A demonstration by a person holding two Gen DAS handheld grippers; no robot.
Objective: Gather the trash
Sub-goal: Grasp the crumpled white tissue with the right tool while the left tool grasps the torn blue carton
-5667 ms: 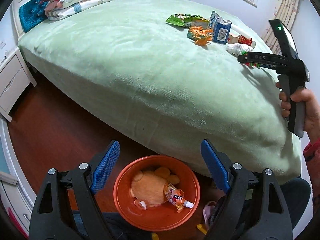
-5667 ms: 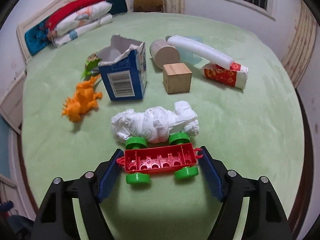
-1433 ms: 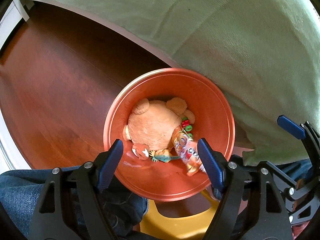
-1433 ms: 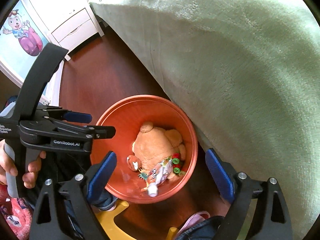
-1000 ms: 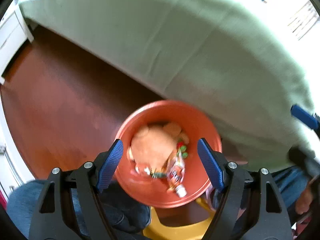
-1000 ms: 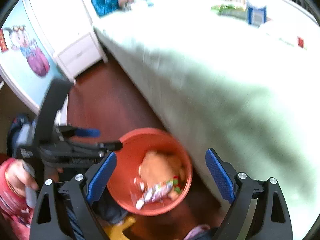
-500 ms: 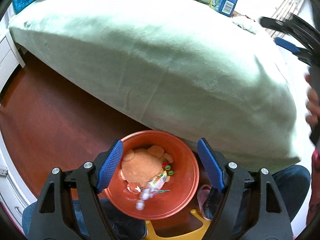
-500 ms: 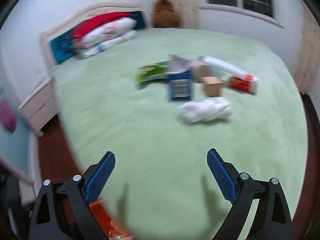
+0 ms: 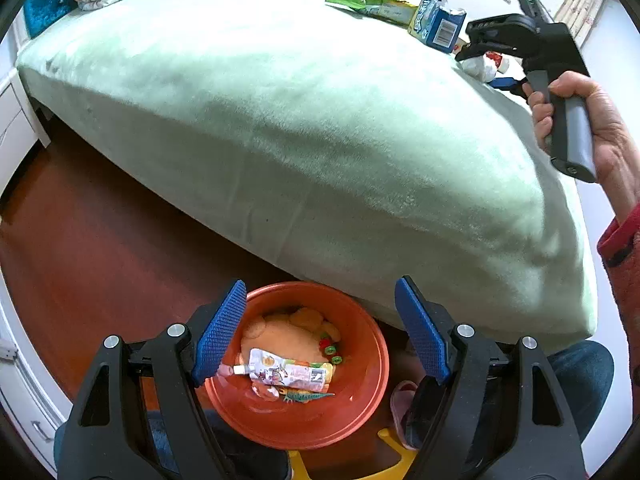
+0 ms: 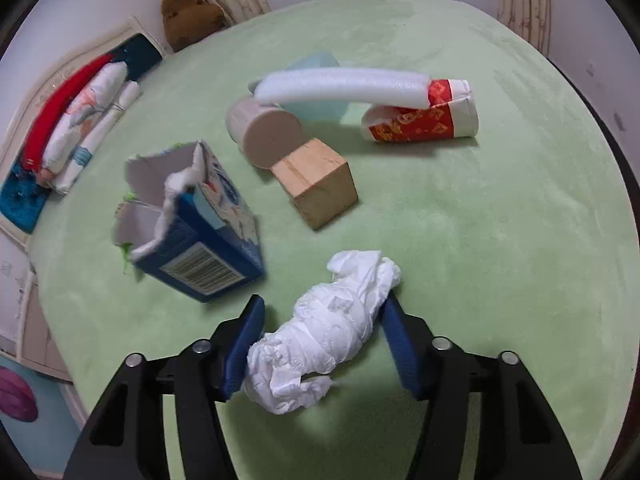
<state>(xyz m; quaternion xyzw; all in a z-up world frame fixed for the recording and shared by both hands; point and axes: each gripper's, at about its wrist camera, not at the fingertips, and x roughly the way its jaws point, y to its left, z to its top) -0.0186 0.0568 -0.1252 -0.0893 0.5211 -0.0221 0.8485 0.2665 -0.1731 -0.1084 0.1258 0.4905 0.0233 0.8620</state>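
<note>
Jaws astride tissue on green bed

Right gripper (image 10: 322,340) jaws stand wide around a crumpled white tissue (image 10: 328,330) on the green bed (image 10: 500,240). Just beyond it lie a wooden block (image 10: 316,182) and torn blue carton (image 10: 200,236). Left gripper (image 9: 316,336) hangs wide apart over an orange basin (image 9: 360,400) on the wood floor (image 9: 80,248) beside the bed.

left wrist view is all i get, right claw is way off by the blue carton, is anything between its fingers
Observer: Yes, the crumpled white tissue lies between the fingers of the right claw, which is open around it.
Operator: has it lifted it
Observer: Not visibly; the tissue rests on the green bedspread.
Operator: what's behind the carton
Observer: Past the torn blue carton sit a wooden cube and a red paper cup on its side.
</note>
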